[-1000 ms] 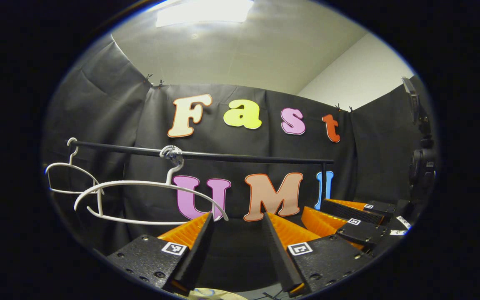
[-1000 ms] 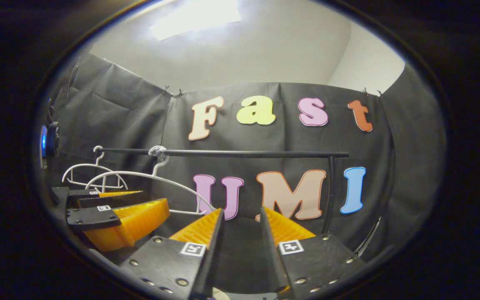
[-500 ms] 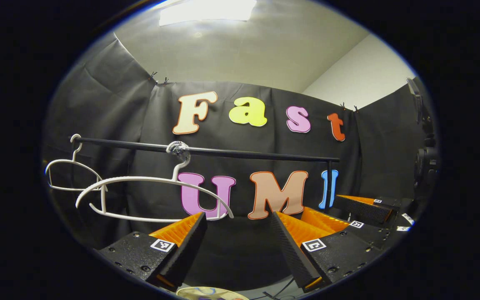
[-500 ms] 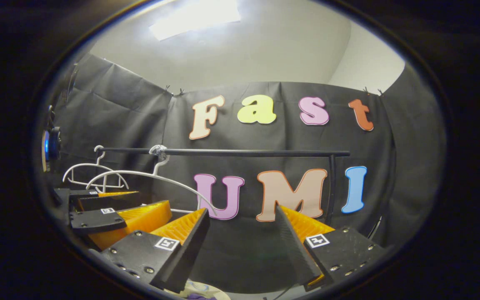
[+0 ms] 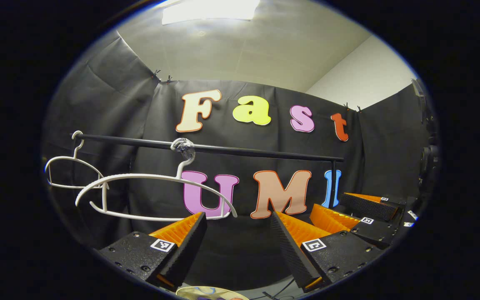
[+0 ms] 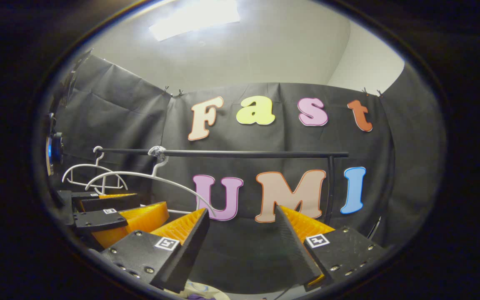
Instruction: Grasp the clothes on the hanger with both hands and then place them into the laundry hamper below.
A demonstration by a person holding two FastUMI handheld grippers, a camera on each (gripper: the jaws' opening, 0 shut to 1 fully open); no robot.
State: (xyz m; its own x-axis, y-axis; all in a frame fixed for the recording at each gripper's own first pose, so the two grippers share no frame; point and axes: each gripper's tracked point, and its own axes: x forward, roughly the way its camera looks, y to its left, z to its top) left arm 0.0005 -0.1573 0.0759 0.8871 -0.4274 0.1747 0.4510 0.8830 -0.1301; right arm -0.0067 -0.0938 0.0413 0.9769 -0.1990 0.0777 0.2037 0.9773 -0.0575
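Two bare white hangers hang on the black rail [image 5: 244, 151]: a large one [image 5: 156, 179] and a smaller one [image 5: 71, 160] at the rail's left end. The right gripper view has the rail [image 6: 244, 153] and the same hangers [image 6: 148, 177], [image 6: 86, 166]. My left gripper [image 5: 236, 216] is open and holds nothing, below the large hanger. My right gripper [image 6: 242, 209] is open and holds nothing too. Each gripper also appears beside the other: the right one [image 5: 331, 204], the left one [image 6: 150, 200]. A pale printed piece of cloth [image 5: 211, 293] [image 6: 200, 288] peeks in at the bottom edge.
The rail's upright post [image 5: 332, 183] stands at its right end. A dark camera on a stand [image 5: 427, 162] is at the far right. A device with a blue light [image 6: 52, 148] hangs on the left wall.
Both grippers have opened wider, the right one the most, from a narrow gap to a wide one. The rail and hangers sit slightly higher in the left gripper view.
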